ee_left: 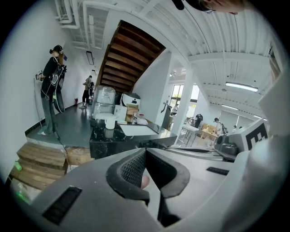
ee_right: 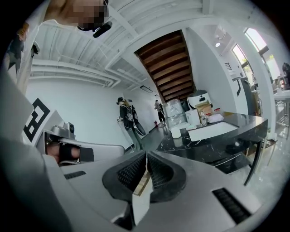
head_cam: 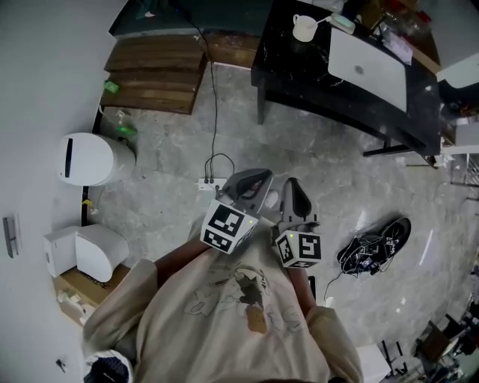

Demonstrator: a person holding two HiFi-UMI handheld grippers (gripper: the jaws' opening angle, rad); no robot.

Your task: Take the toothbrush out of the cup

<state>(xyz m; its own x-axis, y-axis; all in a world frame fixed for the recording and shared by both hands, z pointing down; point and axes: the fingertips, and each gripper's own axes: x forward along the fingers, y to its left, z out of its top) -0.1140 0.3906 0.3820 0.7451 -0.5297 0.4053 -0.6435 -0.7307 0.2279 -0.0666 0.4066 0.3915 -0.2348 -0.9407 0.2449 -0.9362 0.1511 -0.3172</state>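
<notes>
Reaching the toothbrush (head_cam: 323, 19) in the distant cup (head_cam: 304, 28) looked to need opened jaws; left gripper (ee_left: 145, 153) and right gripper (ee_right: 146, 156) sat closed, empty.

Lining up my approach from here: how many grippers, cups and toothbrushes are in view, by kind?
2 grippers: left gripper, right gripper, both shut
1 white cup
1 toothbrush, in that cup
Total: 4

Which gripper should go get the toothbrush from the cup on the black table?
Probably the right gripper. Both have jaws shut and empty, far away, but the cup with the toothbrush stands on the table off toward its side, not the left gripper's.
</notes>
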